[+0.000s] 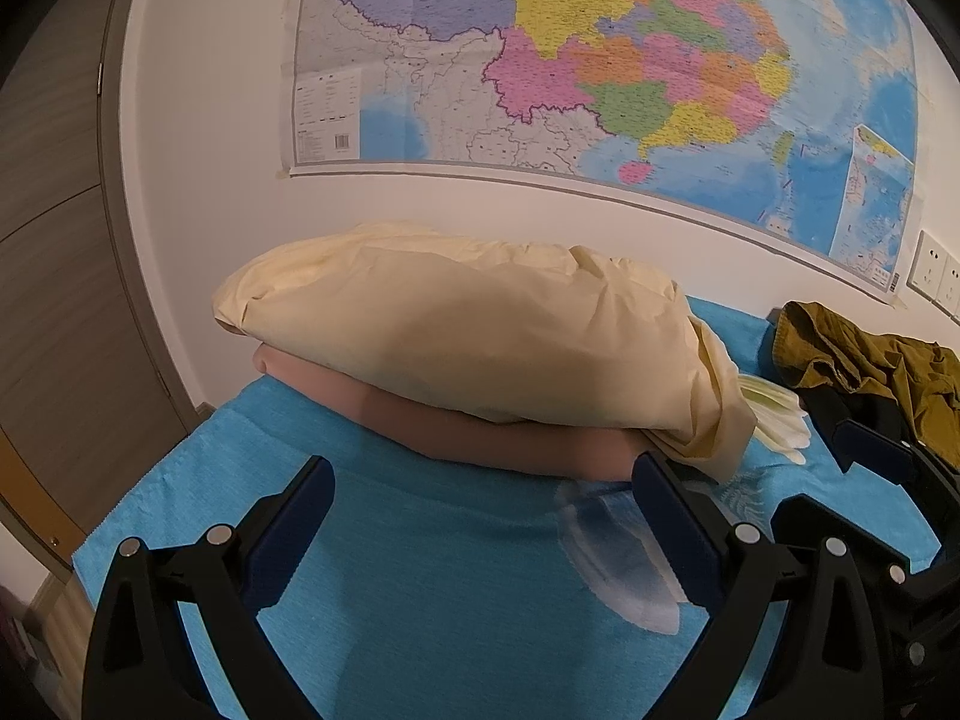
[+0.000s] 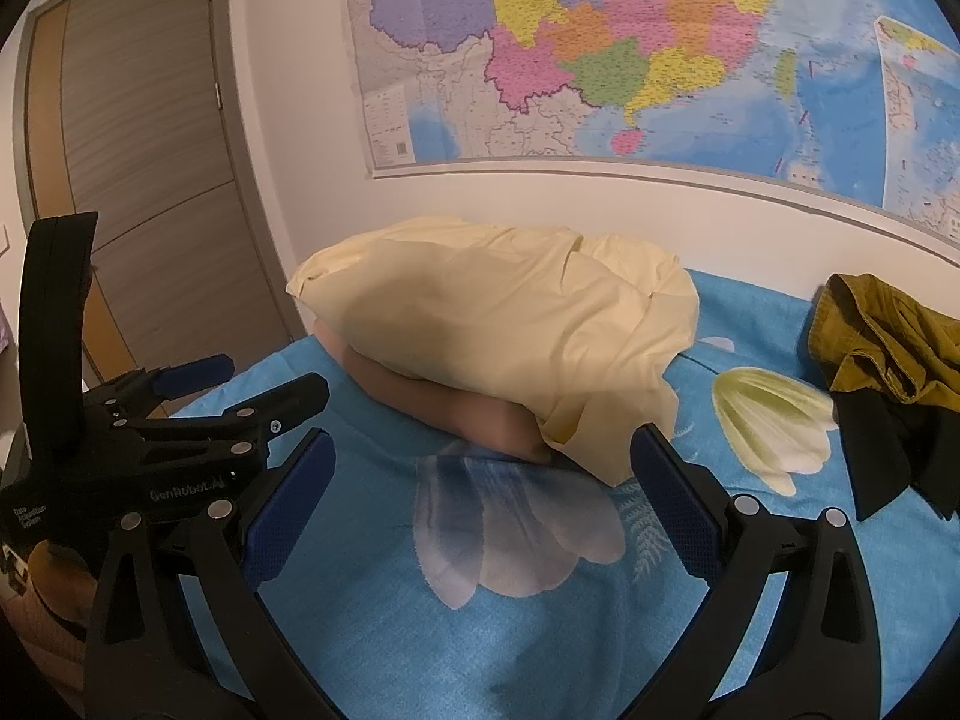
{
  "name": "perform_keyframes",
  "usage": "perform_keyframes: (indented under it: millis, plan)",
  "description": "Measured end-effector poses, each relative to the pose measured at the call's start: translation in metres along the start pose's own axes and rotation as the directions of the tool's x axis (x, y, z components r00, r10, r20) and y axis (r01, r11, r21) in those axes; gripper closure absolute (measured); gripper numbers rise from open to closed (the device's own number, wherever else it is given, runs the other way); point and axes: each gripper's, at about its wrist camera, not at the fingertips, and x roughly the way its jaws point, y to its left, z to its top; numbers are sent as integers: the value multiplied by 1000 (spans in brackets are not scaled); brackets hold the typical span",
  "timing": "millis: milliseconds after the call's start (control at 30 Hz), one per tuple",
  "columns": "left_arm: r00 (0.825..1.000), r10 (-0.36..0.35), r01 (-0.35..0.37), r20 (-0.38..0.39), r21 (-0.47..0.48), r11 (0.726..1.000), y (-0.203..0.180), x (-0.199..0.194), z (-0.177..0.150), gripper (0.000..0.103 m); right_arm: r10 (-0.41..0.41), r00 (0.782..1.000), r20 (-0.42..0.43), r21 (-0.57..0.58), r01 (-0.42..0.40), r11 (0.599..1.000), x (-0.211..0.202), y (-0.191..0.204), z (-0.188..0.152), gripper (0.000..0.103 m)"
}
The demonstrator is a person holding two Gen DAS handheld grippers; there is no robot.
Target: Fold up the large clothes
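Crumpled olive-green cloth garment [image 2: 888,330] lies unfolded at the right edge of the frame on the blue floral bedsheet [image 2: 456,648]; folding seems unstarted. Left gripper [image 1: 480,534] and right gripper [image 2: 480,510] hover, jaws apart, empty.

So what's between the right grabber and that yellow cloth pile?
Only bare blue bedsheet with a printed white flower on it. The open right gripper hovers short of the yellow cloth; the right wrist view shows it.
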Motion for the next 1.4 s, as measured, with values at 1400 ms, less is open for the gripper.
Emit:
perform_keyframes:
  millis: [1400]
  plan:
    - [1000, -2, 2, -2, -1, 1000, -3, -4, -4, 7, -1, 1000, 10, 2, 1, 1000, -6, -1, -1, 6]
